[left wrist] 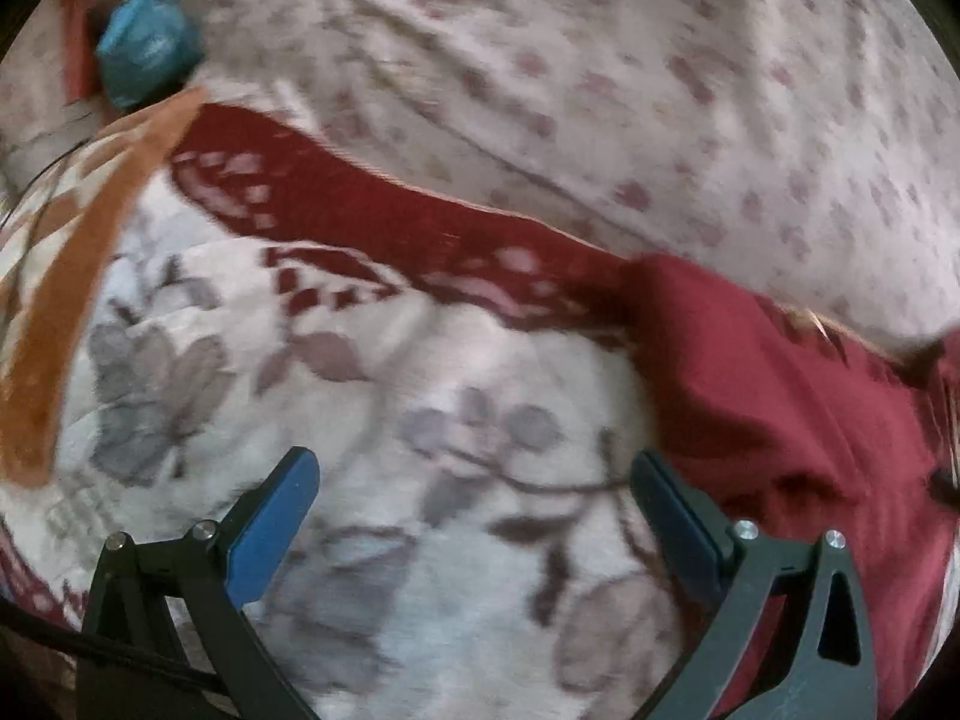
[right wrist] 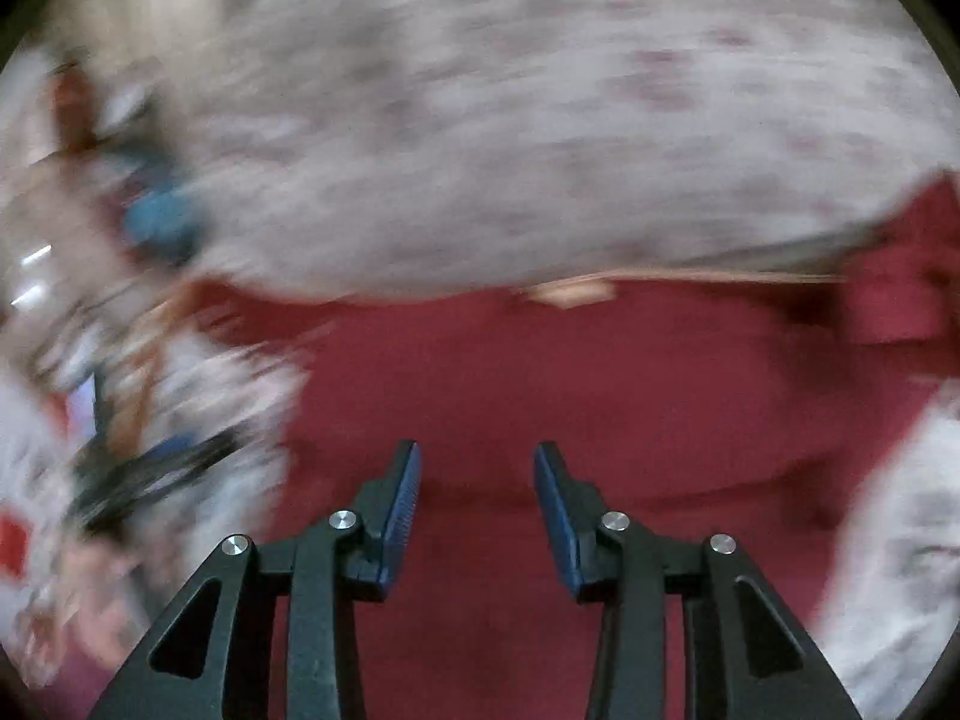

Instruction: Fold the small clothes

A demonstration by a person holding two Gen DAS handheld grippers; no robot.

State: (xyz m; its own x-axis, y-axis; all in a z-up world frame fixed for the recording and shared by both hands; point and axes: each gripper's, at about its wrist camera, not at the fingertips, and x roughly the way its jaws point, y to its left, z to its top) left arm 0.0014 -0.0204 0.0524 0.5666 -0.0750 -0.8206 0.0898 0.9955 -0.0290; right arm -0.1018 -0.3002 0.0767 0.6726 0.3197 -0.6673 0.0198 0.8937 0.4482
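Note:
A dark red garment lies on a flowered blanket, at the right of the left wrist view. My left gripper is open and empty over the blanket, its right finger near the garment's left edge. In the right wrist view, which is blurred by motion, the red garment fills the middle. My right gripper is open, partly closed in, just above the garment, with nothing between its fingers. A pale tag or trim shows at the garment's far edge.
A spotted pale sheet covers the far side. The blanket has a red patterned border and an orange band. A blue packet lies at the far left. The other gripper shows as a dark blur at left.

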